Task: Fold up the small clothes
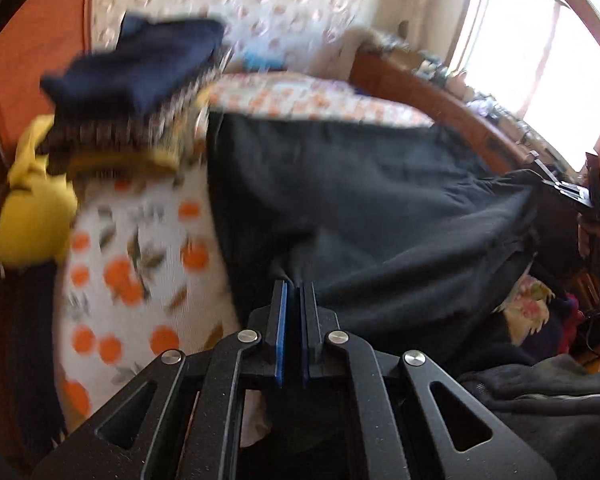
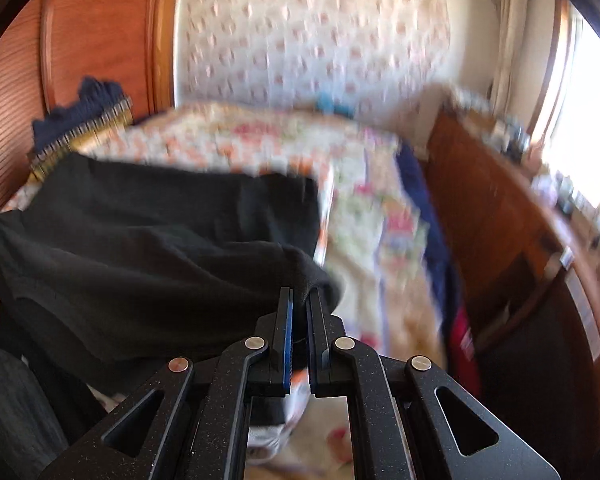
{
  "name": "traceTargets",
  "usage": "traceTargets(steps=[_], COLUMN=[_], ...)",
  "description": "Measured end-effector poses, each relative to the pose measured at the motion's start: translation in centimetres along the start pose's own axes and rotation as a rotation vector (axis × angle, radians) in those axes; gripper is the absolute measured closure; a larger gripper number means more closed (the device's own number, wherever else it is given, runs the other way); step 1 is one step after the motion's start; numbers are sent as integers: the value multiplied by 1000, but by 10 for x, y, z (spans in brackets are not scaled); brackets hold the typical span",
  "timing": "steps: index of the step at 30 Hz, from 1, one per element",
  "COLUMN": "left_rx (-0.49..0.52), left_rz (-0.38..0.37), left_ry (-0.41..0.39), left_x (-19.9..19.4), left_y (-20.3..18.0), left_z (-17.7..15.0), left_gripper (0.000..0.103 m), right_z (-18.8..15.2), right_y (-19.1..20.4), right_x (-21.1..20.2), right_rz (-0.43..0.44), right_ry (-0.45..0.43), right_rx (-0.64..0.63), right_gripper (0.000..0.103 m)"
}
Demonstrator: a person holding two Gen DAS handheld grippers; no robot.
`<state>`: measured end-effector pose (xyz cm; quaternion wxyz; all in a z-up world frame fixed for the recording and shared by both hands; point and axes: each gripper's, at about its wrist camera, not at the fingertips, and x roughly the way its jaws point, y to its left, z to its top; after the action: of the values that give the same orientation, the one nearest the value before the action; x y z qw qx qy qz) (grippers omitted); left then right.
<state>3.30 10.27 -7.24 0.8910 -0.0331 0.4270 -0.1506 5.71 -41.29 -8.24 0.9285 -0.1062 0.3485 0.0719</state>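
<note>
A black garment [image 1: 360, 200] is stretched over the bed between both grippers. In the left wrist view my left gripper [image 1: 295, 290] is shut on the near left edge of this cloth. My right gripper [image 1: 580, 196] shows at the far right of that view, holding the other end. In the right wrist view the right gripper [image 2: 301, 296] is shut on a bunched corner of the black garment [image 2: 160, 240], which spreads away to the left. Both pictures are blurred by motion.
A stack of folded clothes [image 1: 140, 92], navy on top, sits at the bed's far left beside a yellow item [image 1: 36, 216]. The orange-print bedsheet [image 1: 132, 272] lies under the garment. A wooden dresser [image 2: 520, 240] stands to the right, under a bright window [image 1: 540, 52].
</note>
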Motion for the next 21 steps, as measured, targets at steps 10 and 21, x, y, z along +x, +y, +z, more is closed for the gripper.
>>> traceTargets(steps=[10, 21], left_rx=[3, -3], left_rz=[21, 56], left_ry=[-26, -82], left_x=[-6, -18], left_y=[1, 1], left_z=[-7, -9], left_gripper=[62, 30], right_z=[-8, -51], right_y=[6, 27], right_x=[23, -18], right_rz=[12, 87], right_ry=[9, -55], right_rx=[81, 155], right_gripper=[79, 62])
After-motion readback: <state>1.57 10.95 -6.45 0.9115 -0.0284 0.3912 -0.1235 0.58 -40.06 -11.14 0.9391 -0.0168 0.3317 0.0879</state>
